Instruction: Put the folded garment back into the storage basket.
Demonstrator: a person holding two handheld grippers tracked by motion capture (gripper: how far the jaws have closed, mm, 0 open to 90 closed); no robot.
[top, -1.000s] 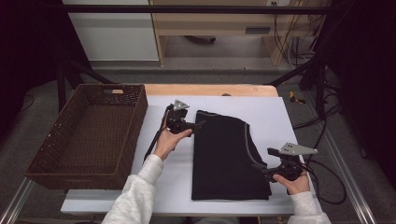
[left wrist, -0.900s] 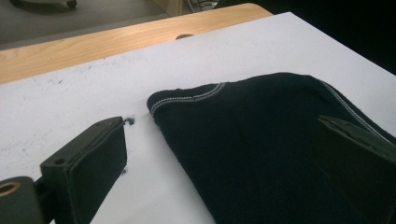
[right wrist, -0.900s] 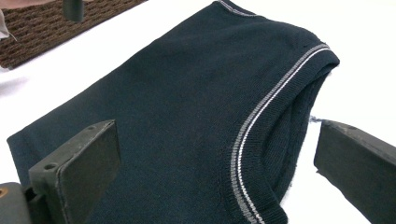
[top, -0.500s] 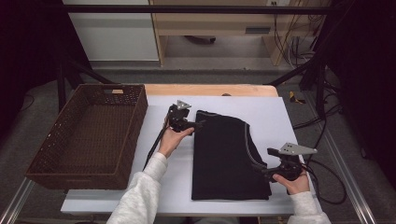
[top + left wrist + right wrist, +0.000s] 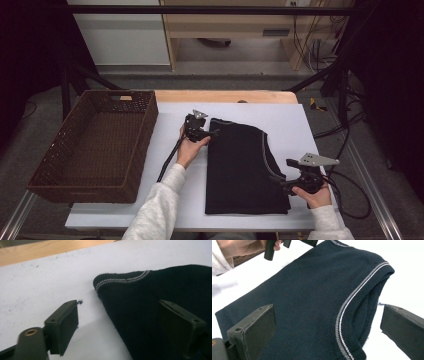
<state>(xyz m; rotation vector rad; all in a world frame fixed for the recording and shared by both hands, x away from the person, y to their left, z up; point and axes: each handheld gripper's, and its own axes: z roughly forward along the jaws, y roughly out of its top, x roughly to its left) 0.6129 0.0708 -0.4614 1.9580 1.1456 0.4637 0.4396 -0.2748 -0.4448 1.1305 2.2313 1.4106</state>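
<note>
While I am bringing my left gripper (image 5: 212,134) down at the far left corner of the folded dark sweater vest (image 5: 242,170), its jaws have just been closing from wide toward a narrower gap, and they are not yet pressing on anything. In the left gripper view one jaw is hovering over bare worktop (image 5: 50,277) just beside the cloth and the other is standing over the knit, so the striped corner edge (image 5: 120,280) is lying between them: I am straddling that edge so the closing jaws can pinch the layers together there.

My right gripper (image 5: 282,184) is waiting low at the near right side of the vest, jaws spread wide, one over the dark knit and one over the white surface, with the grey-and-white trimmed armhole (image 5: 352,305) running between them. I am holding it there, I judge, so that both corners can be taken at once and the garment lifted or folded evenly instead of dragging from one side.

The vest is lying flat in the middle of the white worktop (image 5: 175,210), folded into a long rectangle. A brown wicker basket (image 5: 60,150) is sitting open to the left, touching the worktop's edge, probably where the folded vest is meant to end up.
</note>
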